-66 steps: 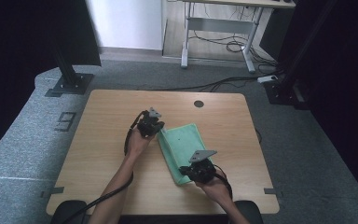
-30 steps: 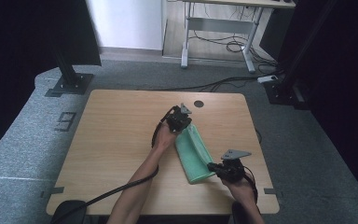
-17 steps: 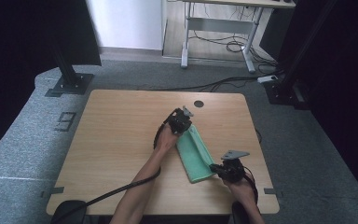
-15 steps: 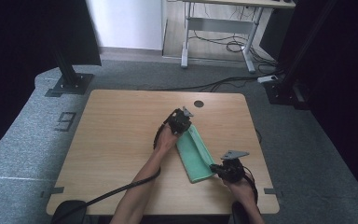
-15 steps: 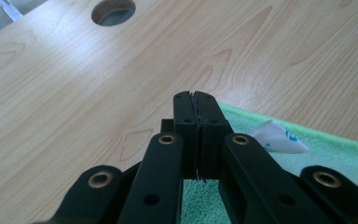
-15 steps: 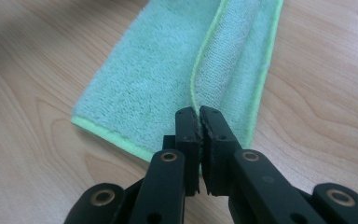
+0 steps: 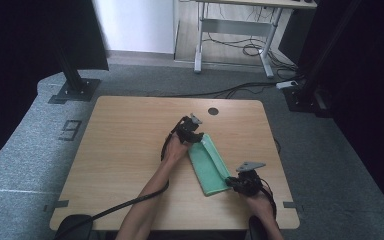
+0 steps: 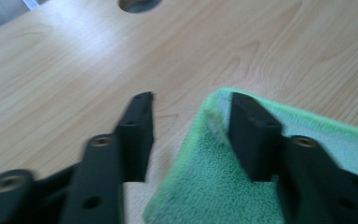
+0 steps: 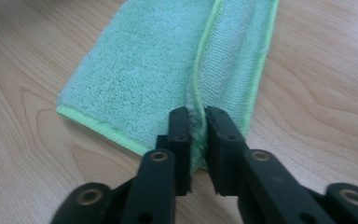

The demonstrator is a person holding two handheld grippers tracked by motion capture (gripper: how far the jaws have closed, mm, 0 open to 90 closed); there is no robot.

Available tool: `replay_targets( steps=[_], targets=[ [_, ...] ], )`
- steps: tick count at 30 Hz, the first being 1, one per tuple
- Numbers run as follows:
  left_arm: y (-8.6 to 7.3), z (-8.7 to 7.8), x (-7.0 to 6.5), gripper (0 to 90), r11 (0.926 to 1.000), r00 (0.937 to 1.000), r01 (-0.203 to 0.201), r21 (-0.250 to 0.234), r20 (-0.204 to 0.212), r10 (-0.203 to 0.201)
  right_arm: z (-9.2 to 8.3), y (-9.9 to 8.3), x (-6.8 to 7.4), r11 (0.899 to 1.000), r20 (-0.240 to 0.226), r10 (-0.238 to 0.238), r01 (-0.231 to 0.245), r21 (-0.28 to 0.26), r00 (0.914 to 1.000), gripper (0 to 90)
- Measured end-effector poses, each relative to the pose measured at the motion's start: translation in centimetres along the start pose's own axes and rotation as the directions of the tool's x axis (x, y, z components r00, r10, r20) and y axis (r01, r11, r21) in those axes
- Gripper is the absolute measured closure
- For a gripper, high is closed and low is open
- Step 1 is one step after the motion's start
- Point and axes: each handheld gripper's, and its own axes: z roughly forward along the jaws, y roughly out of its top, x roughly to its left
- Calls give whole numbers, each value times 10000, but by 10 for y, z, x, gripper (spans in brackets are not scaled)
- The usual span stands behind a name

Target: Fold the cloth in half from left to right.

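A green towel [image 7: 209, 167] lies folded into a long strip on the wooden table [image 7: 120, 130]. My left gripper [image 7: 196, 138] is at its far end. Its jaws have just been opening and now stand apart [image 8: 191, 100]; the towel's corner [image 8: 200, 186] lies under and between them, pressed by neither pad. My right gripper [image 7: 228, 181] is at the near end. Its jaws [image 9: 197, 112] have just been opening slightly, and the raised fold edge of the towel [image 9: 140, 70] is still pinched in the narrow gap.
A round cable hole [image 7: 213, 111] sits in the table just beyond the left gripper. A black cable [image 7: 130, 200] trails from the left gripper to the table's near edge. Bare wood spreads left of the towel.
Since the earliest frame both grippers have moved right with the towel, which now lies as a narrower folded strip. Over the last second the hands have stayed in place.
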Motion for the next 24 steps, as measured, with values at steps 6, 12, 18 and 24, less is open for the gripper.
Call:
replay_targets(
  steps=[6, 12, 18, 24],
  targets=[
    [-12, -16, -5, 245, 9999, 9995, -60, -160, 317, 66, -9, 4, -3, 9989, 302, 174, -160, -445, 9994, 594],
    [-35, -21, -20, 145, 9982, 9972, -574, 187, 491, 564, -12, 8, -11, 9977, 684, 227, -182, -657, 9974, 510],
    [-52, -27, -26, 142, 9982, 9966, -534, 271, 646, 515, -2, 9, -19, 9997, 1032, 86, -62, -241, 9946, 516],
    [-59, -29, -31, 142, 9956, 9950, -789, 496, 653, 756, 8, 5, -27, 9995, 1285, -106, 68, 302, 9917, 473]
  ],
)
